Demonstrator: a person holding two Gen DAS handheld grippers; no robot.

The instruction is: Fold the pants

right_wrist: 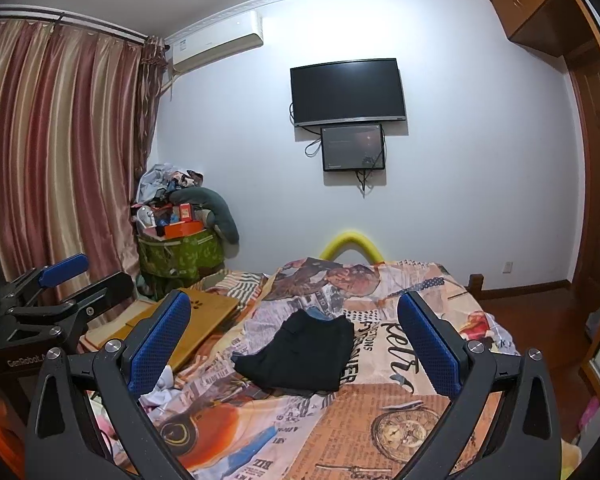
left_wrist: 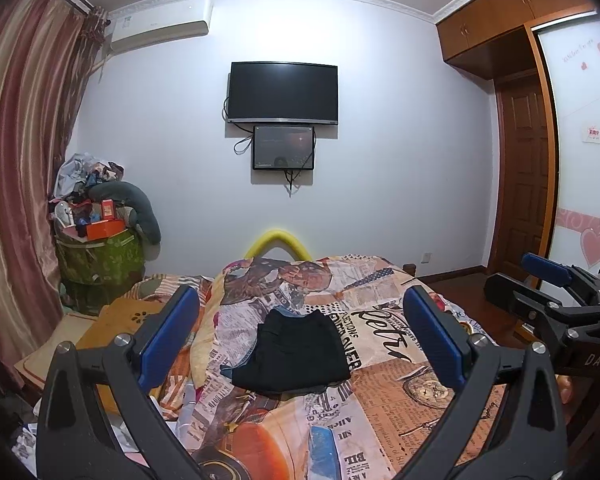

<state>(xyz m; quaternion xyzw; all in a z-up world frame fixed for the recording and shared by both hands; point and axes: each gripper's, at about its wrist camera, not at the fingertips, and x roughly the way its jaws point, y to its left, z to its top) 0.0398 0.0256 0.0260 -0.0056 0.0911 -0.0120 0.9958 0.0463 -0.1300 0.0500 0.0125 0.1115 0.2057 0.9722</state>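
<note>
Right, both cameras are up and I'm looking down the bed [left_wrist: 400,408] toward the far wall. The pants [left_wrist: 294,354] lie on the newspaper-print bedspread [left_wrist: 380,432] roughly mid-bed, already folded into a compact black bundle, close to square. From the left wrist view its slightly longer run goes from the near-left corner up toward the far-right, with the narrower end pointing away toward the wall and the wider, thicker edge facing me. A sliver of blue fabric [left_wrist: 230,370] peeks out beside its near-left corner. In the right wrist view the same pants [right_wrist: 302,354] sit a little left of centre, tilted, the near-left corner poking toward the wooden board [right_wrist: 188,320] at the bed's left edge.

My left gripper [left_wrist: 300,344] is held above the bed with its blue pads [left_wrist: 168,336] spread wide, nothing between them, framing the bundle but not touching it. My right gripper [right_wrist: 296,346] is likewise splayed wide and empty, hovering short of the bundle. Each shows up in the other's view: the right gripper at the right edge of the left camera, the left gripper [right_wrist: 60,280] at the left edge of the right camera.

On the far wall hangs a dark television [left_wrist: 283,93] with a smaller screen [left_wrist: 283,148] just under it. An air conditioner [left_wrist: 162,24] is up near the ceiling, striped curtains [left_wrist: 24,140] run down the left, and a green bin [left_wrist: 100,256] piled with clutter stands in the corner. A yellow foam arch [left_wrist: 278,242] pokes up behind the bed's far end.
</note>
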